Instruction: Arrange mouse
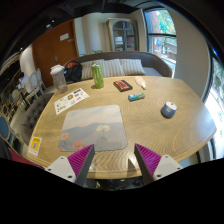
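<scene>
A grey computer mouse [169,109] lies on the wooden table [140,115], to the right and well beyond my fingers. A grey mouse mat [95,127] lies flat on the table just ahead of the fingers, a little to the left. My gripper [112,158] is open and empty above the table's near edge; its two purple pads [82,157] stand wide apart with only table showing between them.
Beyond the mat stand a green bottle [97,75], a brown box [122,86], a small teal object [136,97] and a white item [141,83]. A paper leaflet [70,100] lies to the left, a yellow card [36,145] at the near left edge. A sofa [120,66] stands behind the table.
</scene>
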